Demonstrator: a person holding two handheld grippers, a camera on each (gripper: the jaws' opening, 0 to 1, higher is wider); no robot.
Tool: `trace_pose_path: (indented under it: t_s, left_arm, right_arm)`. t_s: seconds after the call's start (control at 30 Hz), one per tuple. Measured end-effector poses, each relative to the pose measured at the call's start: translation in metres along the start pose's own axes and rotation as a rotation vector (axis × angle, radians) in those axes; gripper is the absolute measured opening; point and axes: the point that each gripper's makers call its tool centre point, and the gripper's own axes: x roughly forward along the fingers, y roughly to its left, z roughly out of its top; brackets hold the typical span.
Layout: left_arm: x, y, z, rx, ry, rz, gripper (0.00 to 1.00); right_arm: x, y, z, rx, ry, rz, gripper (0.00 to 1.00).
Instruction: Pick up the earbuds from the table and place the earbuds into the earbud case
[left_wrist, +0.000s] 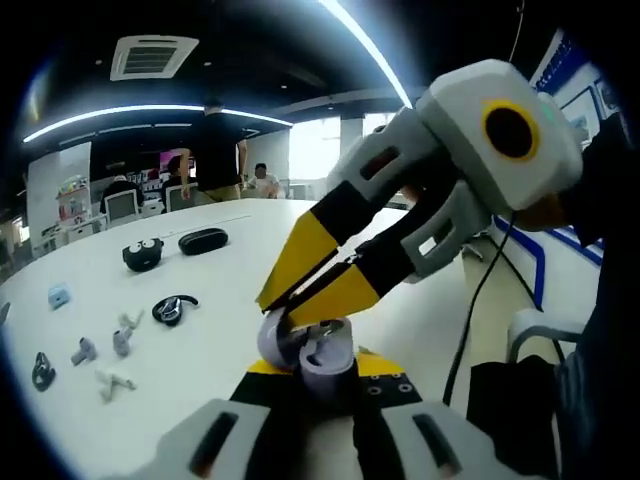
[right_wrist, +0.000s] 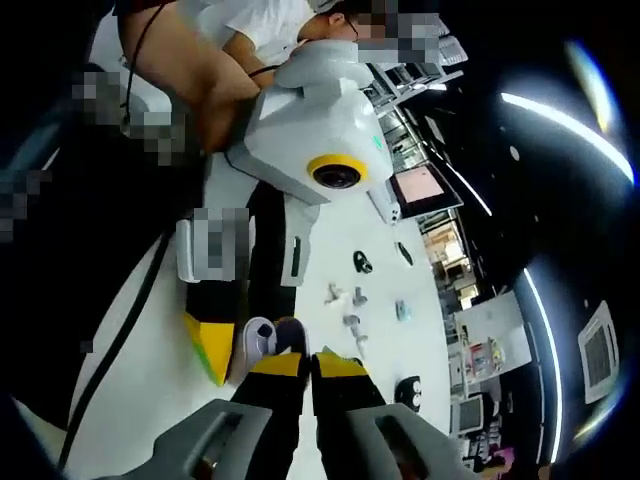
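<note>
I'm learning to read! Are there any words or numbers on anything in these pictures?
No words or numbers can be read.
Blue wall panels: markings too blurred to read.
Pink screen: too small to read.
Earbud case held by the left claw: no label seen.

The earbud case (left_wrist: 305, 352), at six o'clock in the left gripper view, is pale lavender-grey. The right gripper (left_wrist: 310, 295) coming in from two o'clock has yellow jaw tips, black mid-sections and a light grey body. The left gripper (left_wrist: 322, 378) has black jaws with yellow pads. The table (left_wrist: 230, 300) is white. At nine o'clock lie small grey earbuds (left_wrist: 100, 350), and a black case (left_wrist: 203, 240) sits at ten o'clock.
</note>
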Motion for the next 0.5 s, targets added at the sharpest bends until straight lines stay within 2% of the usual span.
trace_pose_path:
  t_s: [0.2, 0.43, 0.47, 0.5]
  left_arm:
    - [-0.001, -0.001, -0.001, -0.001, -0.009, -0.004, 0.2]
    - [-0.002, -0.001, -0.001, -0.005, -0.02, -0.005, 0.2]
    - [-0.002, -0.001, -0.001, -0.006, -0.022, -0.004, 0.2]
    - [-0.002, -0.001, -0.001, -0.006, -0.023, -0.004, 0.2]
  right_arm:
    - [-0.002, -0.003, 0.0, 0.098, -0.024, 0.007, 0.05]
    - [-0.011, -0.008, -0.008, 0.284, -0.059, -0.004, 0.11]
    - [-0.012, -0.008, -0.008, 0.343, -0.074, -0.001, 0.11]
    - [-0.015, -0.009, -0.007, 0.465, -0.104, 0.014, 0.11]
